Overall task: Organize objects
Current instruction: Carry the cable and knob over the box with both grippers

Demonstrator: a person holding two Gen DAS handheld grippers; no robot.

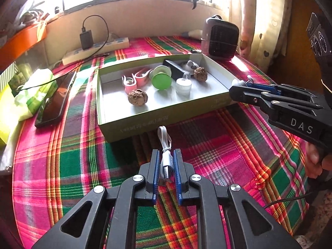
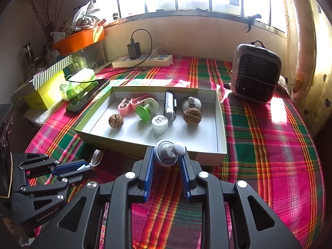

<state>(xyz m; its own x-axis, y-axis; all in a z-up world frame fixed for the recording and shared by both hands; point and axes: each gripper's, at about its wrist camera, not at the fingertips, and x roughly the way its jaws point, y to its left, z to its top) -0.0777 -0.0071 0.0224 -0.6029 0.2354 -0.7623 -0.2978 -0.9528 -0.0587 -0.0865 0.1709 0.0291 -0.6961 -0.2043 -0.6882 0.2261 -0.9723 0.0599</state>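
My left gripper [image 1: 166, 152] is shut on a short white USB cable [image 1: 167, 164], with the metal plug lying between the blue pads and the loop sticking out ahead. It hovers over the plaid cloth just in front of the shallow open box [image 1: 145, 122]. In the right wrist view the left gripper [image 2: 89, 169] and the cable [image 2: 96, 155] sit at lower left. My right gripper [image 2: 167, 150] is shut on a small grey-and-white round toy [image 2: 166, 157], level with the box's [image 2: 221, 114] near wall. From the left wrist view the right gripper [image 1: 238, 86] is at the box's right corner.
The box holds two walnuts [image 2: 116, 121], pink clips [image 2: 126, 104], a green spool [image 2: 145, 109], a white cap [image 2: 159, 123], a dark bar-shaped device [image 2: 169, 105] and a grey figure [image 2: 192, 103]. A heater [image 2: 256, 74], power strip [image 2: 143, 60], phone [image 1: 56, 99] and tissue pack [image 1: 33, 93] surround it.
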